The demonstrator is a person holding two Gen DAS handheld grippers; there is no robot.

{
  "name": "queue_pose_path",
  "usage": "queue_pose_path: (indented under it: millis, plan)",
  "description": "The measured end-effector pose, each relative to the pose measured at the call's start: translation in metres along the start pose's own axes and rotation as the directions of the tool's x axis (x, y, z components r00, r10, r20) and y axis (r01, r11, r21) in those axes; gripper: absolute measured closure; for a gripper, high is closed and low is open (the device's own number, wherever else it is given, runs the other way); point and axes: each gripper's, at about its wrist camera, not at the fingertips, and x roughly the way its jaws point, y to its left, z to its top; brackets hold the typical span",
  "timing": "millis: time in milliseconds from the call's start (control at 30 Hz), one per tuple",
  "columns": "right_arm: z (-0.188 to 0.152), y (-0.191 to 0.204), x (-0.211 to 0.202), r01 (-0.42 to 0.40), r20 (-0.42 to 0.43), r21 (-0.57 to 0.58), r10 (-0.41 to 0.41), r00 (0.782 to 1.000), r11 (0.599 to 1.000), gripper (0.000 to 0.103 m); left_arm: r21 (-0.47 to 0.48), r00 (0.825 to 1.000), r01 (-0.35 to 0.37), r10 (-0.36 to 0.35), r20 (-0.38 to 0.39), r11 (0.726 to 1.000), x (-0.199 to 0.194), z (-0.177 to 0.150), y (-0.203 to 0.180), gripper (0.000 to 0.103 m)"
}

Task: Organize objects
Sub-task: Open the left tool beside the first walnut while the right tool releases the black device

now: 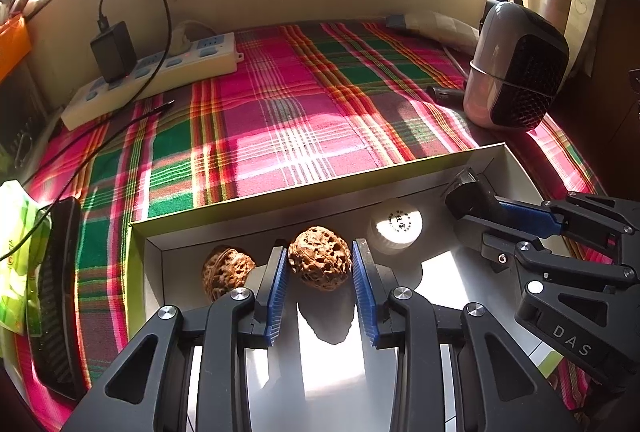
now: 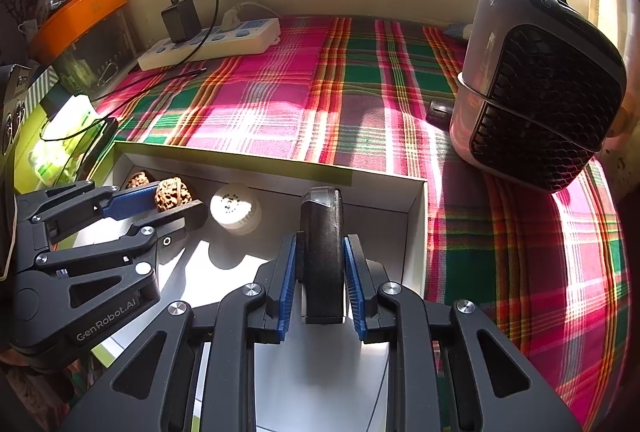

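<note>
Plaid cloth in pink, green and orange covers the surface. On it sits a shallow white cardboard box, open at the top, with its long wall facing the window.

Left gripper: the jaws are spread, one blue pad on each side of a brown walnut. Slight gaps show beside the nut; it rests on the box floor and casts its own shadow there. A second walnut lies just beside it, in the box's left corner against the wall. A white round cap stands on the box floor to the right of the first walnut.

Right gripper: the jaws are clenched on a black device with a grey tip, held upright on edge over the right part of the box. The blue pads press on both of its flat sides.

Outside the box:
- A white power strip with a black adapter plugged in lies at the far left of the cloth.
- A pink and black fan heater stands at the far right, well apart from the box.
</note>
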Motion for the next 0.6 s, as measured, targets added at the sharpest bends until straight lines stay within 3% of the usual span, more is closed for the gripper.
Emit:
queue_pose_path:
  millis: [200,600]
  plan:
    - [0.000,0.000,-0.005,0.005,0.017,-0.002,-0.005,1.000,1.000,0.063,-0.012,1.000,-0.004,0.004,-0.001,1.000,-0.002,-0.002,0.003,0.071]
    - [-0.004,0.003,-0.017,0.008,0.033,0.014,-0.008,0.999,1.000,0.062,-0.040,1.000,0.002,0.000,0.031,0.999,-0.019,-0.009,0.005,0.069]
